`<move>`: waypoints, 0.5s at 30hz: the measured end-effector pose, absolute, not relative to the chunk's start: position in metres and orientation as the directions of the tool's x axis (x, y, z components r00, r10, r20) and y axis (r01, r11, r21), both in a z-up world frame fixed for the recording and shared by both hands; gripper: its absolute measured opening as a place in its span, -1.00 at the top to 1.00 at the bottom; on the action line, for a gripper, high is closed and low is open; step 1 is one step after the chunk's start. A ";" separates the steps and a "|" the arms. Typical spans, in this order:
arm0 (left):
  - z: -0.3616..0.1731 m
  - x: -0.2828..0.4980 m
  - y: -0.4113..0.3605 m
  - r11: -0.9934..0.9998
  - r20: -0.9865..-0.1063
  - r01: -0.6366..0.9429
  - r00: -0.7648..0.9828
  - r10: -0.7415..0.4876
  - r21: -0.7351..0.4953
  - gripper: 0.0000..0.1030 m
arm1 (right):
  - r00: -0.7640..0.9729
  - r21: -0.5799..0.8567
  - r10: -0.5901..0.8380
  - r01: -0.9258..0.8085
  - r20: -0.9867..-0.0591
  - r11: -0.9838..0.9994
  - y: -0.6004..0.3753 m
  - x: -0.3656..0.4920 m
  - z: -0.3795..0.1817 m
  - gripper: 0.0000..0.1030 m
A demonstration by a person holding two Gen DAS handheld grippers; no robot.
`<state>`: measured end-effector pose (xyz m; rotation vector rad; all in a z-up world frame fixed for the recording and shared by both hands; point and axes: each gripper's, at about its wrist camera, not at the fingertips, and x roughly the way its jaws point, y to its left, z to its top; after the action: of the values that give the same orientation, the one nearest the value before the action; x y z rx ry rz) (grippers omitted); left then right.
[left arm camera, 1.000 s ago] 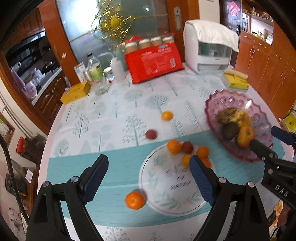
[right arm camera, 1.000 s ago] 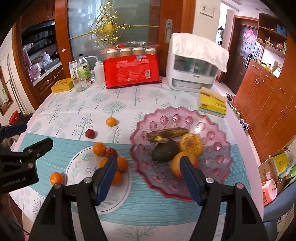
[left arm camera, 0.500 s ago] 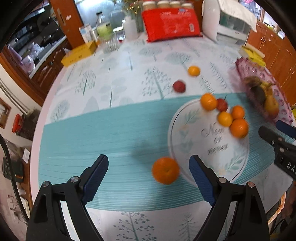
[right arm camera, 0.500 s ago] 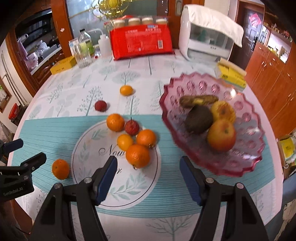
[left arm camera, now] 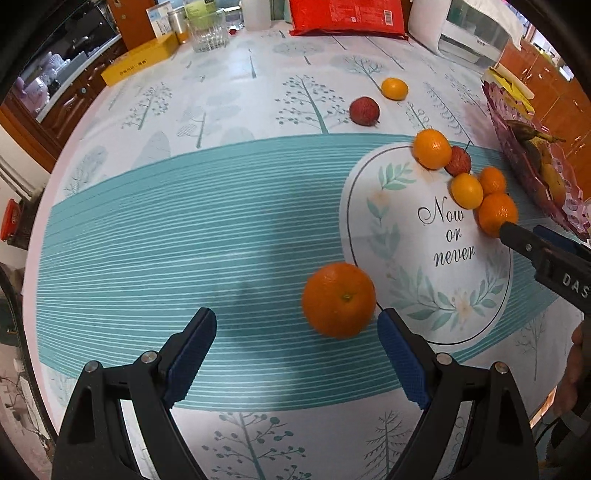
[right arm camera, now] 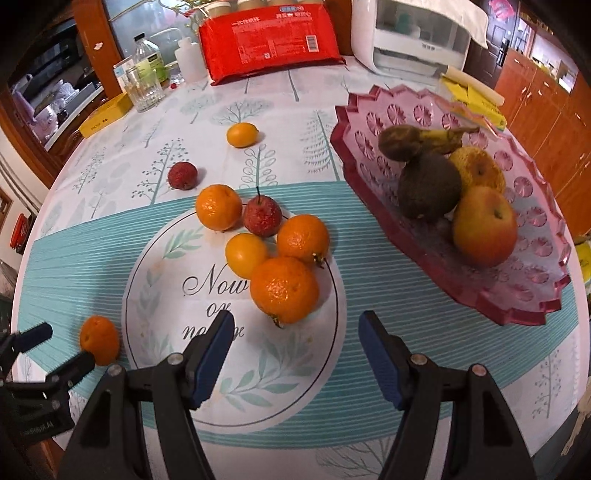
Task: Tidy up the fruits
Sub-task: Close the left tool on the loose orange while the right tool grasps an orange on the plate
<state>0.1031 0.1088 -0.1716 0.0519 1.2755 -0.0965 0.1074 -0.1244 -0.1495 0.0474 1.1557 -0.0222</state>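
Note:
A lone orange [left arm camera: 338, 300] lies on the teal stripes just ahead of my open left gripper [left arm camera: 295, 332], close to its right finger; it also shows in the right wrist view [right arm camera: 99, 339]. My open right gripper [right arm camera: 295, 332] hovers just short of a big orange [right arm camera: 284, 290] in a cluster of oranges and a red fruit [right arm camera: 262, 216] on the round printed patch [right arm camera: 221, 369]. A pink glass bowl [right arm camera: 517, 302] at the right holds an apple [right arm camera: 484, 225], an avocado, a banana and another fruit. A red lychee [right arm camera: 181, 175] and a small orange [right arm camera: 242, 134] lie farther back.
A red package [right arm camera: 269, 37], a white appliance [right arm camera: 413, 33], bottles and a glass [right arm camera: 144, 88], and a yellow box [right arm camera: 105, 114] stand along the table's far side. Yellow items [right arm camera: 472, 98] lie behind the bowl. The table's edge runs close on the left.
Both grippers have moved down and forward toward the table. The lone orange is now near the left gripper's jaws and the big orange is near the right gripper's. Both stay open.

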 end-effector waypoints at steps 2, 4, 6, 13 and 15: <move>-0.176 0.104 0.106 0.994 -0.959 0.106 0.276 -0.058 -0.030 -0.71 | 0.400 0.030 0.007 0.050 -0.917 0.998 -0.125 0.110 -0.153 -0.36; -0.180 0.105 0.105 0.993 -0.961 0.110 0.269 -0.065 -0.037 -0.71 | 0.399 0.030 0.006 0.055 -0.917 0.998 -0.125 0.112 -0.156 -0.36; -0.182 0.105 0.104 0.993 -0.961 0.112 0.268 -0.067 -0.038 -0.71 | 0.397 0.031 0.007 0.055 -0.918 0.998 -0.125 0.114 -0.159 -0.36; -0.187 0.110 0.111 0.993 -0.961 0.075 0.253 -0.111 -0.095 -0.49 | 0.394 0.024 0.001 0.055 -0.919 0.998 -0.122 0.121 -0.167 -0.30; -0.189 0.111 0.114 0.991 -0.960 0.061 0.245 -0.133 -0.122 -0.44 | 0.388 0.027 0.005 0.052 -0.922 0.998 -0.122 0.124 -0.170 -0.14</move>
<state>0.1115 0.1140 -0.1889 -0.0638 1.3168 -0.1326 0.1235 -0.1217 -0.1700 0.0542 1.1723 -0.0300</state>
